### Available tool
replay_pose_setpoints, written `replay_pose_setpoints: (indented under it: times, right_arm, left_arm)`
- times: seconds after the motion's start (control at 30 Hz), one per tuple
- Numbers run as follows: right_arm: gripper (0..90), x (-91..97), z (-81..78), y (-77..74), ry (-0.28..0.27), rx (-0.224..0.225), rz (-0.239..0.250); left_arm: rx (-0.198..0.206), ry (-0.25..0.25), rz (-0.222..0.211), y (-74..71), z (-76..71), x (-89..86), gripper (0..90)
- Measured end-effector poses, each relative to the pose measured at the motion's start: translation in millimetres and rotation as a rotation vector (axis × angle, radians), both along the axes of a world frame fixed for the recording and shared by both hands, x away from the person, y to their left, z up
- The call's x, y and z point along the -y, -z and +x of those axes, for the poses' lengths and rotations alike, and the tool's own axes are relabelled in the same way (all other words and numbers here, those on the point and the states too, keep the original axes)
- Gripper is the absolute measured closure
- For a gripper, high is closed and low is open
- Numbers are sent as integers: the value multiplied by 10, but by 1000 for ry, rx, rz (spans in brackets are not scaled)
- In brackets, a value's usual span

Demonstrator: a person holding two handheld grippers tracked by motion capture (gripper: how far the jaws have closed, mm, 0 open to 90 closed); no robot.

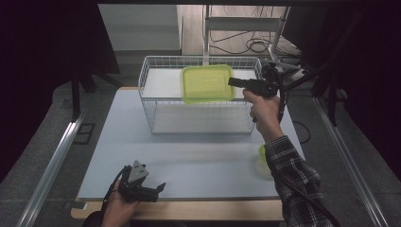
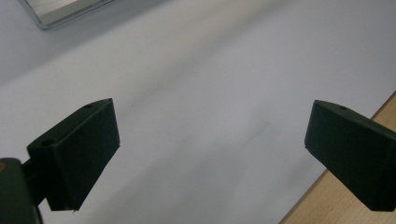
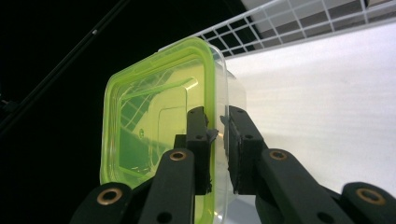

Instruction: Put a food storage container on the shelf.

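A clear plastic container with a lime-green lid (image 1: pixel 207 83) hangs tilted above the white wire basket (image 1: pixel 156 59) at the back of the table. My right gripper (image 1: pixel 232 81) is shut on its right rim. In the right gripper view the container (image 3: pixel 154 126) stands on edge and the right gripper (image 3: pixel 218 123) pinches its rim and lid edge between both pads, with the basket's wire wall (image 3: pixel 299 18) behind. My left gripper (image 1: pixel 161 189) rests low at the table's front left. In its own view the left gripper (image 2: pixel 212 140) is open wide over bare tabletop.
The pale grey table (image 1: pixel 189 156) has a wooden front edge (image 2: pixel 336 200). A second green plastic item (image 1: pixel 261 155) lies at the right, partly hidden behind the person's checked sleeve. A metal frame and cables stand on the floor behind the basket.
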State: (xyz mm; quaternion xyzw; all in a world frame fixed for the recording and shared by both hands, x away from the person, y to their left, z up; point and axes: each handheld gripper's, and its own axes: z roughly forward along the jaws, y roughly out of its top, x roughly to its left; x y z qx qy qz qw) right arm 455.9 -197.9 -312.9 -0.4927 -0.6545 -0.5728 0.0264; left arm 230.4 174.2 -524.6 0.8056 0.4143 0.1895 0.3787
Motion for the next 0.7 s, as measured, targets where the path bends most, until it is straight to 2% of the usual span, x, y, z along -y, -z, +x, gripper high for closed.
replay_pose_setpoints:
  times: [0.3, 0.6, 0.7]
  right_arm:
    - [799, -81, 152, -66, 47, 8, -24]
    - [797, -148, 259, 21, 88, -4, -67]
    - [792, -156, 273, 43, 97, -14, -68]
  left_arm:
    - [4, -1, 11, 7, 4, -1, 25]
    - [4, 5, 24, 14, 4, 4, 25]
    - [3, 4, 23, 16, 2, 6, 25]
